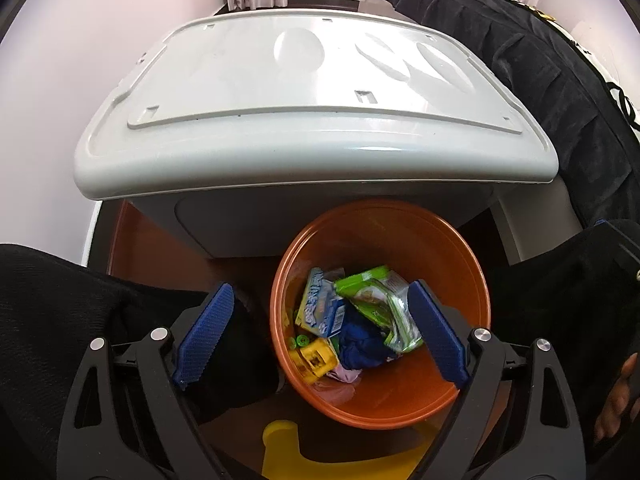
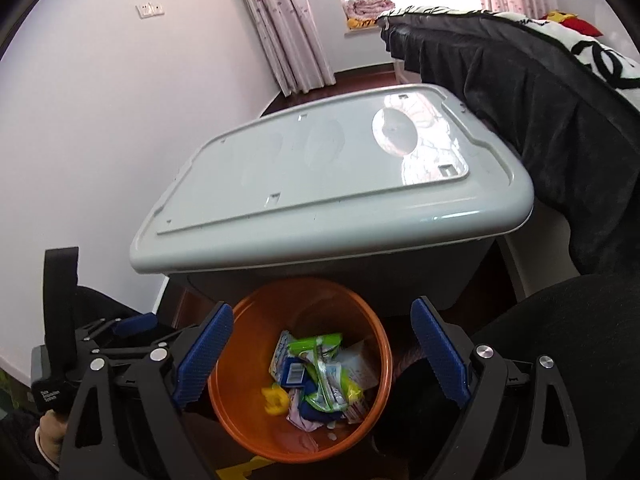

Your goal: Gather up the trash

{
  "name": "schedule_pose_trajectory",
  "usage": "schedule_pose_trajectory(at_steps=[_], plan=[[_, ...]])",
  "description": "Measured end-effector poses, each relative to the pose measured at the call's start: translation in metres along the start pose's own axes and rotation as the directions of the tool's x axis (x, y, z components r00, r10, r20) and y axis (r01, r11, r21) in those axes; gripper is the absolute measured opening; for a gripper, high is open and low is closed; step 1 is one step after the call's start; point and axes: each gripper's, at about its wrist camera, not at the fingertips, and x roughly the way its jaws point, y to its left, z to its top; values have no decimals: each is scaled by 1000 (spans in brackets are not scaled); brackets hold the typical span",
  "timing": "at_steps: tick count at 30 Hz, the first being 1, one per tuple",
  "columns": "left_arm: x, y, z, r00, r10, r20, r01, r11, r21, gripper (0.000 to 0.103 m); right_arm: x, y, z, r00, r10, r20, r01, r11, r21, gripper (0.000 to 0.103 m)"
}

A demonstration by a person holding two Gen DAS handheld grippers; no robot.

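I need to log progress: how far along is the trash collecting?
Done: the orange bin already holds wrappers, a yellow piece and blue cloth. In hand: nothing; the left gripper and right gripper are open above the bin. Left: no loose trash shows on the grey box lid; elsewhere is out of view.

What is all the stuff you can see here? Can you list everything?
bin: one, orange, on the floor in front of the grey box
trash: several pieces, green, blue, yellow and pink, inside the bin
storage box: one, grey, lid on, behind the bin
blanket: one, dark, right of the box
curtains: pale patterned, at the window behind
yellow thing: one, on the floor near the bin, unclear what
left gripper: black, blue pads, open over the bin
right gripper: black, blue pads, open over the bin
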Motion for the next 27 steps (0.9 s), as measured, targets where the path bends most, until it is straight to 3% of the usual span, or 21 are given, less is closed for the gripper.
schedule_pose_trajectory(at_steps=[4, 8, 11, 14, 22, 27], plan=[[-1, 1, 8, 1000, -2, 20, 2, 1000, 1, 89, 0, -2, 10, 999, -31, 41, 31, 999, -13, 98], [1, 7, 24, 997, 2, 77, -2, 1000, -11, 92, 12, -1, 27, 983, -132, 127, 136, 990, -25, 98], [11, 14, 38, 998, -3, 59, 6, 999, -50, 92, 28, 0, 33, 960, -212, 183, 219, 976, -17, 98], [18, 20, 45, 998, 6, 66, -1, 997, -74, 92, 40, -1, 30, 954, -247, 170, 252, 968, -3, 98], [17, 15, 42, 994, 67, 88, -65, 997, -30, 92, 43, 14, 27, 947, -249, 203, 268, 961, -70, 98], [14, 15, 41, 993, 69, 101, -67, 998, -22, 92, 42, 12, 27, 943, -256, 211, 272, 961, -50, 98]])
